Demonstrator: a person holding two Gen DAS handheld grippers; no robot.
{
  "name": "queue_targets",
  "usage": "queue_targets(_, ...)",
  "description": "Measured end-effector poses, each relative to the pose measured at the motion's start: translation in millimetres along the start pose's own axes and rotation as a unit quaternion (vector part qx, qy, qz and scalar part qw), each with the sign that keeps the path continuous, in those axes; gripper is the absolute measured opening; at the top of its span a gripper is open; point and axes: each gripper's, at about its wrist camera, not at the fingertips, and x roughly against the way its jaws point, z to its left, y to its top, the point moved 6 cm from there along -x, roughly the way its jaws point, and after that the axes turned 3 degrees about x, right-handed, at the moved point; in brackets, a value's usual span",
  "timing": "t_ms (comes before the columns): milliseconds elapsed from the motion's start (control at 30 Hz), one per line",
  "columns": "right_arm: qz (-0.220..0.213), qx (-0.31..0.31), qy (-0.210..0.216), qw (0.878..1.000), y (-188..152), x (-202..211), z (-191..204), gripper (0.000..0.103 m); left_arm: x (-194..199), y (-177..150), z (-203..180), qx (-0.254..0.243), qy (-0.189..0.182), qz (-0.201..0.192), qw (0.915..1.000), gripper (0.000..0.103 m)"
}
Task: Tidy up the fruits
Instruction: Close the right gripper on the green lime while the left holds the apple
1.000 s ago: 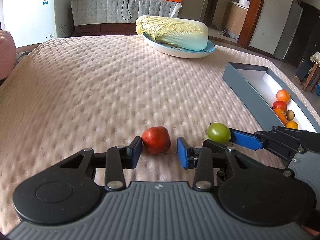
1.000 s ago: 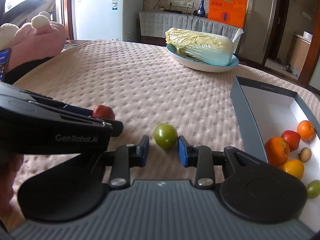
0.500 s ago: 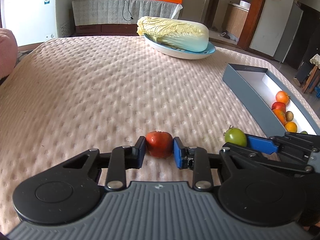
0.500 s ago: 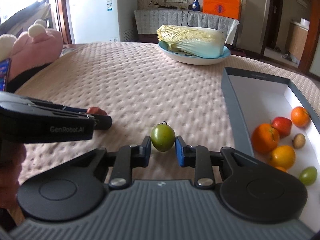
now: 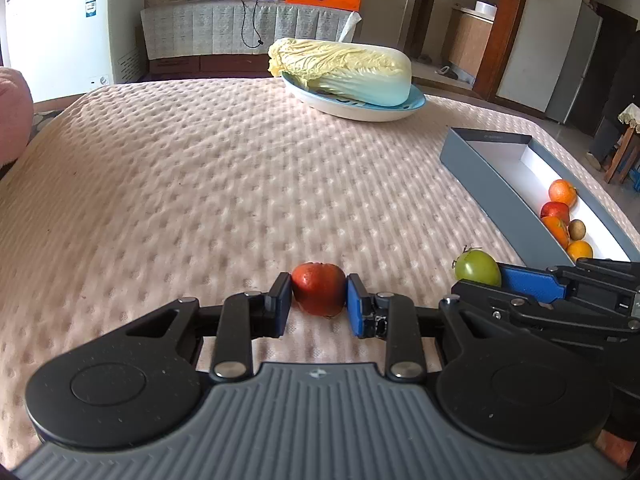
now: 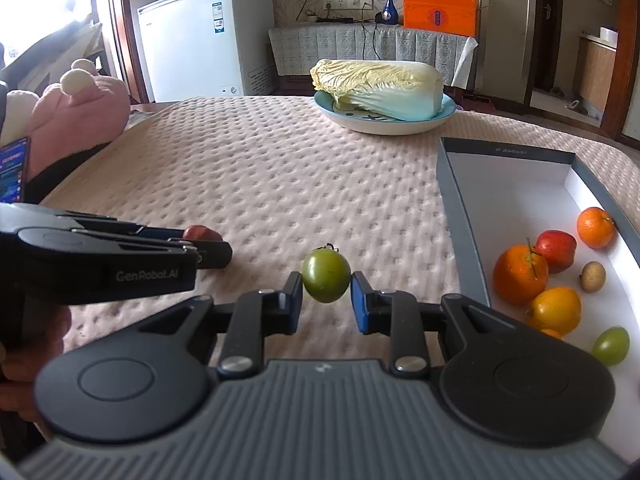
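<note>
Left wrist view: the left hand-held gripper (image 5: 319,304) clamps a red fruit (image 5: 318,294) at lower centre, squarely between both pads so it should not slip on the way to the grey box (image 5: 500,196) at right, where other fruit lies.

Right wrist view: the right hand-held gripper (image 6: 326,298) grips a green fruit (image 6: 326,275) at centre, seemingly raised off the quilted tabletop (image 6: 280,184), with the box just right.

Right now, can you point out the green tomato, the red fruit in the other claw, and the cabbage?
green tomato (image 6: 326,275), right wrist view, middle of its skin.
red fruit (image 5: 319,288), left wrist view, its front face.
cabbage (image 6: 380,88), right wrist view, its leafy side.
</note>
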Motion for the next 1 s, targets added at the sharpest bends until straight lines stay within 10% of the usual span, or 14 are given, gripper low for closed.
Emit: queue_targets(1000, -0.002, 0.006, 0.009, 1.0, -5.6, 1.5, 4.7, 0.028, 17.4, 6.8, 15.1, 0.016, 0.01, -0.023, 0.9996, 0.034)
